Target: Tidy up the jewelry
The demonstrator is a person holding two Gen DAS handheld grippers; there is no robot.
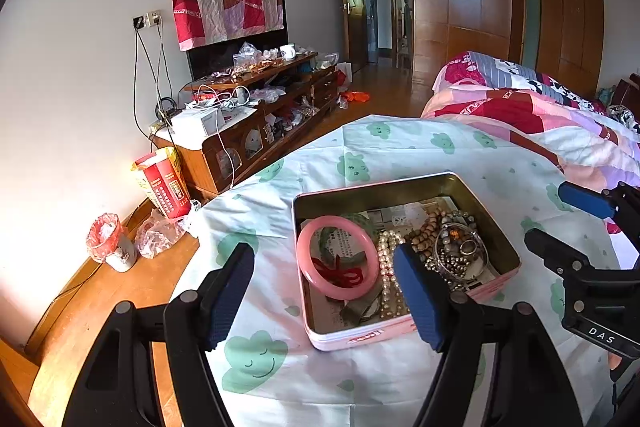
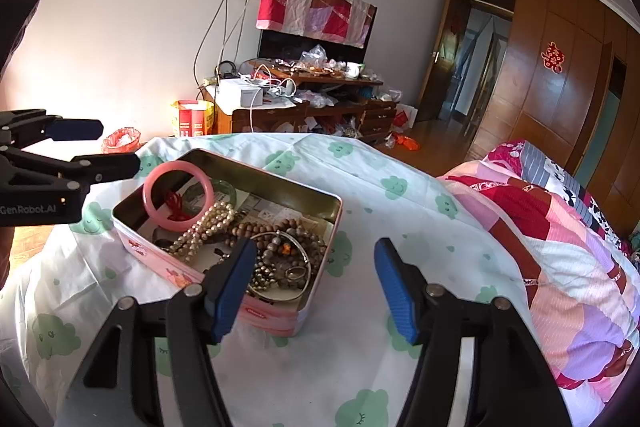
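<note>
An open pink tin [image 1: 400,183] [image 2: 280,183] stands on the cloth-covered table. It holds a pink bangle [image 1: 305,247] [image 2: 151,195] with a red tassel, a green bangle [image 2: 225,189], pearl strands [image 1: 386,263] [image 2: 208,223], wooden beads [image 1: 428,231] [image 2: 256,229] and a metal bangle [image 1: 460,255] [image 2: 280,259] around grey beads. My left gripper [image 1: 324,301] [image 2: 104,147] hovers open over the tin's near left side, holding nothing. To the right of the tin, my right gripper [image 2: 314,289] [image 1: 568,227] is open too, its left finger over the tin's near corner.
The table wears a white cloth [image 1: 280,367] printed with green clouds. A bed with a pink patchwork quilt [image 2: 560,247] lies to the right. A cluttered wooden TV cabinet [image 1: 256,115] lines the far wall, with a red-lined bin [image 1: 110,241] on the floor.
</note>
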